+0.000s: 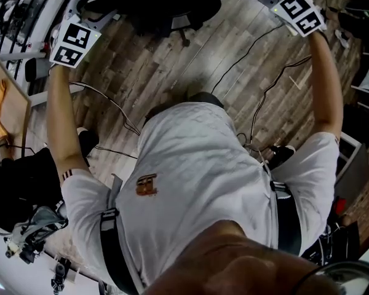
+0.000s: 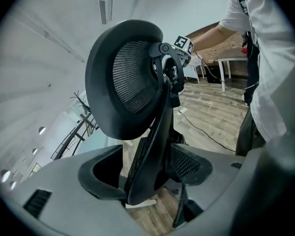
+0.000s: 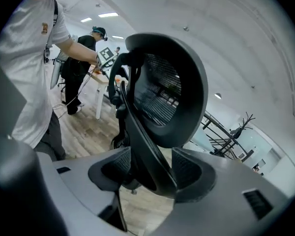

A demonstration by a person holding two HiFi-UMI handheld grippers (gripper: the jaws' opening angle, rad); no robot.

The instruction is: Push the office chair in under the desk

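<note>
Black mesh and plastic mark the office chair [image 1: 154, 5], which is seen at the far edge of the head view, on the wooden floor [image 1: 172, 72] ahead of the person. Below the headrest [image 2: 123, 77], the backrest frame [image 2: 152, 132] is straddled by the left gripper [image 2: 147, 171] and the right gripper [image 3: 151, 171] from opposite sides. Both sets of jaws are spread wide and nothing is clamped. No desk is shown beyond the chair, so how far it is tucked in cannot be told. The push is judged possibly unfinished.
</note>
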